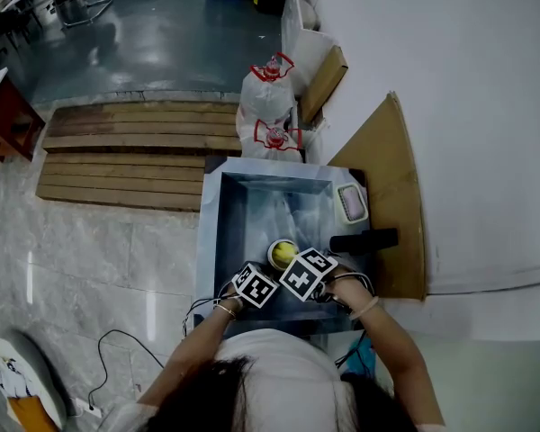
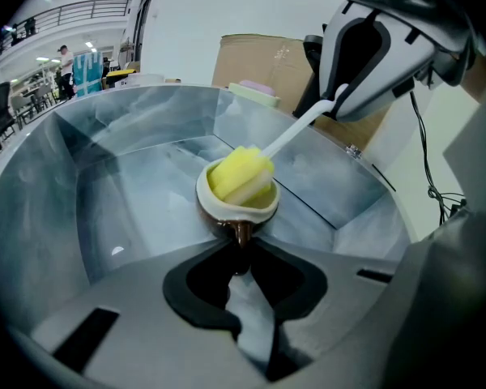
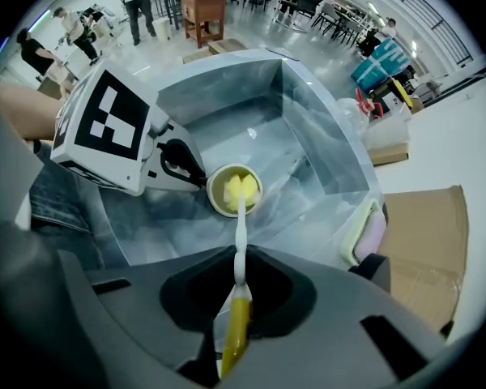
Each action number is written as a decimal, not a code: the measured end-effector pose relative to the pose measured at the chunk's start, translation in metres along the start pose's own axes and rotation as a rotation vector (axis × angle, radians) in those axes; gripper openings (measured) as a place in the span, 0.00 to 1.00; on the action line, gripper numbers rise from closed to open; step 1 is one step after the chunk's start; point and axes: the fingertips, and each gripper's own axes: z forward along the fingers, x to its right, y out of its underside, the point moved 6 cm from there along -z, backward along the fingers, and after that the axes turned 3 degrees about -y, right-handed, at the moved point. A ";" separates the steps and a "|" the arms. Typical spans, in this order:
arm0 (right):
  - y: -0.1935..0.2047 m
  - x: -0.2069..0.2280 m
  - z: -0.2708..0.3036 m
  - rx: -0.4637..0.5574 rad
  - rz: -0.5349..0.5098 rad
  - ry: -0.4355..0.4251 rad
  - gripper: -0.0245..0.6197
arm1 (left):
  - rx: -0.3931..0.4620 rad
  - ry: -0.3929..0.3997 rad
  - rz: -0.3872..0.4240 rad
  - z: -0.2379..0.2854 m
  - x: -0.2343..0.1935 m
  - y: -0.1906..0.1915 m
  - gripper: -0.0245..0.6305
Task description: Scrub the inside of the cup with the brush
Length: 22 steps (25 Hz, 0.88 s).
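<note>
some of the brush (image 3: pixel 240 258) hides inside the cup (image 3: pixel 212 189).

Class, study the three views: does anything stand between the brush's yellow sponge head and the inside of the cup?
Nothing visible does. The sponge head sits in the open mouth of the cup, which the left gripper holds by its handle; the right gripper holds the brush.
</note>
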 end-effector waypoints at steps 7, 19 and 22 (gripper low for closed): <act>0.009 -0.009 -0.001 -0.028 -0.031 0.000 0.12 | 0.003 0.002 0.000 -0.002 0.000 0.000 0.15; -0.007 -0.016 -0.022 0.037 -0.060 -0.045 0.12 | 0.002 -0.002 0.028 -0.003 0.001 0.001 0.14; -0.010 -0.013 -0.024 0.041 -0.048 -0.032 0.12 | -0.001 -0.001 0.028 -0.002 0.001 0.000 0.14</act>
